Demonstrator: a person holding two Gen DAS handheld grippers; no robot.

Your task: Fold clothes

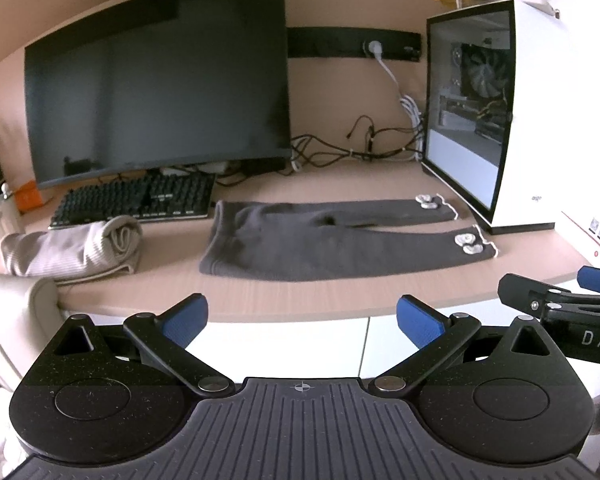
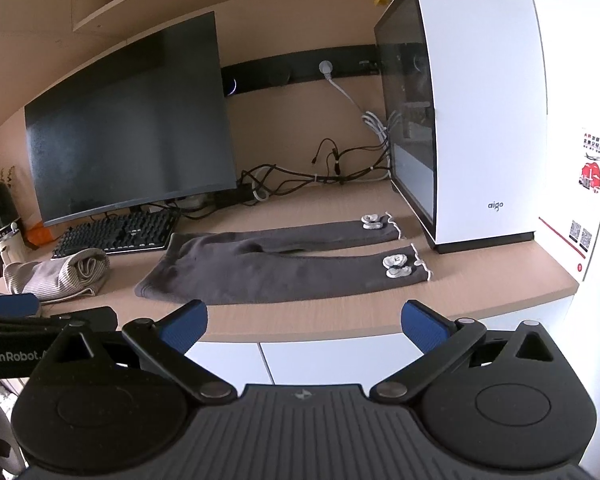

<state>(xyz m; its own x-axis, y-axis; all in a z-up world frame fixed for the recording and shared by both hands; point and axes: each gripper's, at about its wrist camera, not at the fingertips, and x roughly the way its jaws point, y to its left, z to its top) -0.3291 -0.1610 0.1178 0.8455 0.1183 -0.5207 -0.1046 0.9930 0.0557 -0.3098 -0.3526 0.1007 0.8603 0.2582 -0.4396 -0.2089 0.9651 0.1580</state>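
Observation:
Dark grey trousers (image 1: 300, 244) (image 2: 260, 268) lie flat on the desk, waistband at the left, both legs running right. Each cuff carries a pale grey bow (image 1: 469, 243) (image 2: 396, 266) and a white cord. A folded beige ribbed garment (image 1: 72, 250) (image 2: 58, 274) rests at the left. My left gripper (image 1: 302, 320) stands open in front of the desk edge, short of the trousers, nothing between its blue pads. My right gripper (image 2: 304, 326) is likewise open and empty before the desk edge; its finger (image 1: 556, 300) shows at the right of the left wrist view.
A dark monitor (image 1: 156, 84) and black keyboard (image 1: 136, 202) stand behind the clothes. A white computer case (image 1: 496, 116) (image 2: 472, 120) sits at the right, close to the trouser cuffs. Cables (image 1: 360, 148) trail along the back wall. White cabinet fronts (image 2: 328, 360) lie below the desk.

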